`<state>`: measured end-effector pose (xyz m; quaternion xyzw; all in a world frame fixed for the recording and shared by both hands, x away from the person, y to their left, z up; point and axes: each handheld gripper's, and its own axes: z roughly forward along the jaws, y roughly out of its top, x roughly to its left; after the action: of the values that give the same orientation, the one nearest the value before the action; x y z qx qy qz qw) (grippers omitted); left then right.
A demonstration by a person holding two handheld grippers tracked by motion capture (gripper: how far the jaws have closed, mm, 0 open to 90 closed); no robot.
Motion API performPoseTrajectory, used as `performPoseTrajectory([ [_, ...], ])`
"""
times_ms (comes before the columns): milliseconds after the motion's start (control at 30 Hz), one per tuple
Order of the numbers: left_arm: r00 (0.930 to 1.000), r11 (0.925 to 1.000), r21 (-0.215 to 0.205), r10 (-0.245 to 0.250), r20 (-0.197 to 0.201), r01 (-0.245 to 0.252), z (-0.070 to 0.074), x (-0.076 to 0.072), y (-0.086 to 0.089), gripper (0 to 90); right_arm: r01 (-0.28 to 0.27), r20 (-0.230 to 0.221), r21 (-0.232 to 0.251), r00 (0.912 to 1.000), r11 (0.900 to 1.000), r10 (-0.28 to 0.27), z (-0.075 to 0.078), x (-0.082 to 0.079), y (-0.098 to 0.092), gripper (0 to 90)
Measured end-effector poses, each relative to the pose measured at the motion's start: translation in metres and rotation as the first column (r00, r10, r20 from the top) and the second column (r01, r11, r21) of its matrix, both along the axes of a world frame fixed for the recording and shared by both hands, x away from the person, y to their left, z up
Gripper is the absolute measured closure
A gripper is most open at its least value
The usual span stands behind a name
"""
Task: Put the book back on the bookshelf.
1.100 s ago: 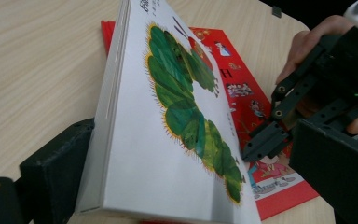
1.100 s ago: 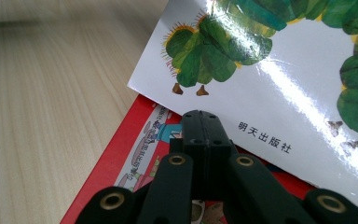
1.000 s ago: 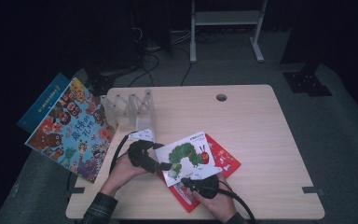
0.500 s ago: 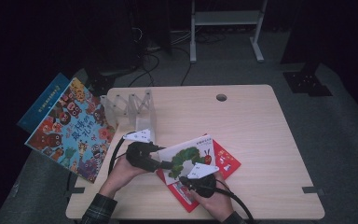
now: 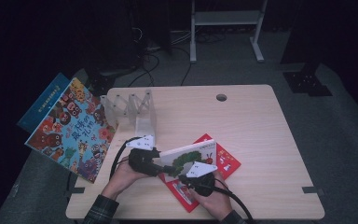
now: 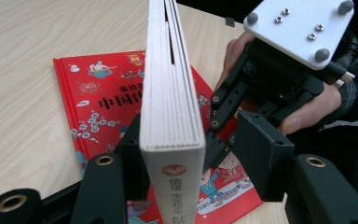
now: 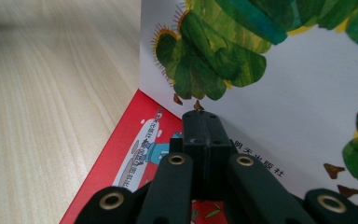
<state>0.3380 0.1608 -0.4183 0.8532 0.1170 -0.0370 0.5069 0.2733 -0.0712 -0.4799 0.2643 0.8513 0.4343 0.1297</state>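
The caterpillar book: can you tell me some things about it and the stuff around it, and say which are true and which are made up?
1. The caterpillar book stands tilted on its edge. True.
2. The caterpillar book lies flat on the floor. False: it is raised over the red book on the table.
3. The left gripper has the book's spine between its jaws. True; they have just been closing on it.
4. The right gripper is wide open. False: its jaws are shut together against the book's white cover.
5. The clear rack holds both books. False: neither book is in it.
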Motion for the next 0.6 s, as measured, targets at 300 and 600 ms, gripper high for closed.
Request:
performPoseTrajectory([
  [300, 0.9993, 0.9982, 0.056, -0.02, 0.03, 0.018, -0.008, -0.0044, -0.0075, 56.6, -0.002, 0.004, -0.005, 1.0, 1.0, 0.002, 0.0002, -0.0001, 0.0003, 89.2],
  [600, 0.9991, 0.9977, 0.067, 0.003, 0.043, -0.006, -0.0101, -0.0044, -0.0067, 64.8, -0.002, 0.006, -0.005, 1.0, 1.0, 0.002, 0.0003, -0.0002, 0.0004, 89.2],
])
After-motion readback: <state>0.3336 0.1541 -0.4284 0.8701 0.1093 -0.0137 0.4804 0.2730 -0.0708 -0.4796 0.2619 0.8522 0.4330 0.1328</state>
